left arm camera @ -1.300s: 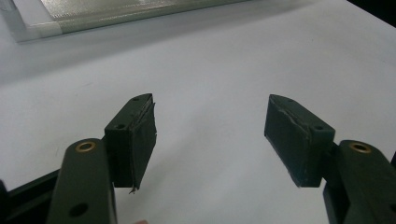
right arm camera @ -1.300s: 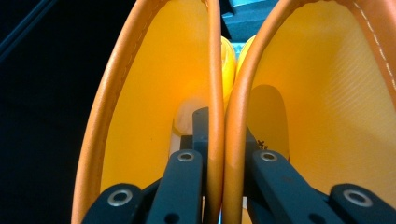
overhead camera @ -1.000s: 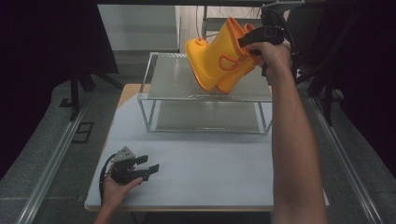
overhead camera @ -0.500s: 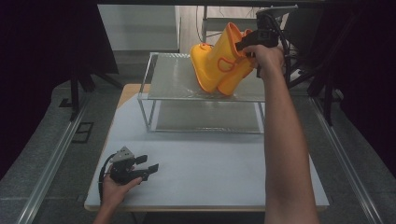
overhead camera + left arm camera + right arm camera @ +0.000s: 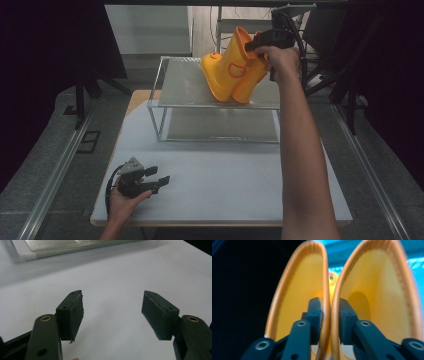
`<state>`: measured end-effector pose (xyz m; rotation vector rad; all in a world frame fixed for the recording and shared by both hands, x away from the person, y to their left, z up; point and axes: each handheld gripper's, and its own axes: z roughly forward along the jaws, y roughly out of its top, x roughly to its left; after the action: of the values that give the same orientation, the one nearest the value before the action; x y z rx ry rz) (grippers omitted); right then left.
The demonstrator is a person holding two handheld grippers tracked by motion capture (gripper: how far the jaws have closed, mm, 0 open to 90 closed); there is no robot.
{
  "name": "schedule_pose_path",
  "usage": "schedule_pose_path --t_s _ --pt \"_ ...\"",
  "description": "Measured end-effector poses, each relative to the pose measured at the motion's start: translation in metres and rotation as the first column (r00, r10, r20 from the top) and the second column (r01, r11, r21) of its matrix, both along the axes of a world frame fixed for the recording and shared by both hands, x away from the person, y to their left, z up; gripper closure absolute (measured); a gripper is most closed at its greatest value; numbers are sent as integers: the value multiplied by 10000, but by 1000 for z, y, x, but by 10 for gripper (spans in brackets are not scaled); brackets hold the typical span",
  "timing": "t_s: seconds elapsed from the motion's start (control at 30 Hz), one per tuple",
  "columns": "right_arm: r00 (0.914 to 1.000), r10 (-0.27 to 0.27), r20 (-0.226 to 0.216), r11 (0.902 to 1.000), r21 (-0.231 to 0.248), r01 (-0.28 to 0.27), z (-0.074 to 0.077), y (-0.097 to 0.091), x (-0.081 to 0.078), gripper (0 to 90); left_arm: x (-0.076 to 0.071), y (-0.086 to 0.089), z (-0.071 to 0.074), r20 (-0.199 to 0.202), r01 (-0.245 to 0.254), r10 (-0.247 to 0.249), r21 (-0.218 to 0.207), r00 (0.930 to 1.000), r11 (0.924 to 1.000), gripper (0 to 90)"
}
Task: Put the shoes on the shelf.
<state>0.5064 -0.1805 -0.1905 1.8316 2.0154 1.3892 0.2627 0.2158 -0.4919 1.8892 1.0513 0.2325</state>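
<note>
A pair of orange rubber boots (image 5: 231, 72) stands side by side on the top of a metal-framed shelf (image 5: 185, 85) at the back of the table. My right gripper (image 5: 253, 46) reaches down into their tops, one jaw inside each boot (image 5: 294, 302). The two adjoining walls sit between its pads (image 5: 315, 315), which still touch them. Its jaws have just been opening. My left gripper (image 5: 157, 176) rests on the white table (image 5: 225, 175) near the front left. It is open with nothing between its fingers (image 5: 73, 312).
The shelf has a lower tier (image 5: 220, 125) under the top plate, and its edge (image 5: 62, 246) lies ahead of the left gripper. Dark stands and cables (image 5: 345, 75) crowd the back right. Rails (image 5: 55, 185) run along both sides of the table.
The boots have tipped more upright and settled onto the shelf top, with the right hand shifting slightly left. The left gripper has stayed put.
</note>
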Motion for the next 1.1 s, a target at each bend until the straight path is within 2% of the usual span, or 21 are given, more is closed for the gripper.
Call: schedule_pose_path --t_s 0.03,0.07,0.1,0.17,0.23,0.27,0.3,0.33,0.4,0.43,0.47,0.5,0.63,0.77,0.87,0.97,1.1 --pt "9999 -5 136 10000 48 4 1 0 0 726 0 0 0 1 -7 7 -3 10000 10000 337" --pt "9999 68 94 9999 123 -69 3 1 0 717 0 0 0 -4 3 -3 -4 10000 10000 337" --pt "9994 336 74 9994 60 -337 4 6 1 713 0 0 0 -9 3 -3 6 10000 10000 337" --pt "9986 481 204 9978 -470 -471 6 16 0 679 0 -1 0 -22 19 -19 5 10000 10000 337" --pt "9981 507 358 9968 -634 -483 8 25 0 646 -1 -1 0 2 40 -40 20 10000 10000 337" --pt "9979 494 421 9967 -672 -465 9 27 0 650 -1 -1 0 -3 0 0 7 10000 10000 337" --pt "9957 427 816 9978 -545 -383 12 28 -2 647 -1 0 1 4 -18 18 -8 10000 10000 337" --pt "9954 381 875 9976 -608 -329 13 29 -3 634 -1 0 1 13 -5 5 -27 10000 10000 337" --pt "9945 625 837 9976 -351 -597 16 29 -3 652 -1 1 1 6 -24 24 -29 10000 10000 338" --pt "9935 574 981 9966 -652 -511 17 30 -5 651 -1 1 0 -5 -15 15 -29 10000 10000 337" --pt "9927 602 1042 9967 -612 -540 17 29 -6 646 -1 0 0 1 -25 25 -14 10000 10000 337" --pt "9921 634 1086 9976 -353 -599 18 26 -6 639 -1 0 0 -5 -11 11 -12 10000 10000 338" --pt "9821 657 1766 9972 226 -708 22 16 -15 628 -1 -2 0 -18 35 -35 -4 10000 10000 338" --pt "9706 928 2220 9945 265 -1011 27 8 -28 636 -1 -4 0 -15 62 -62 60 10000 10000 337" --pt "9640 817 2530 9946 416 -952 24 -2 -37 662 -1 -4 1 9 69 -69 66 10000 10000 337" --pt "9638 829 2535 9940 481 -982 18 -12 -44 691 -2 -4 2 29 40 -40 56 10000 10000 337" --pt "9658 730 2488 9922 800 -957 2 -27 -49 716 -2 -4 2 40 30 -30 68 10000 10000 337"
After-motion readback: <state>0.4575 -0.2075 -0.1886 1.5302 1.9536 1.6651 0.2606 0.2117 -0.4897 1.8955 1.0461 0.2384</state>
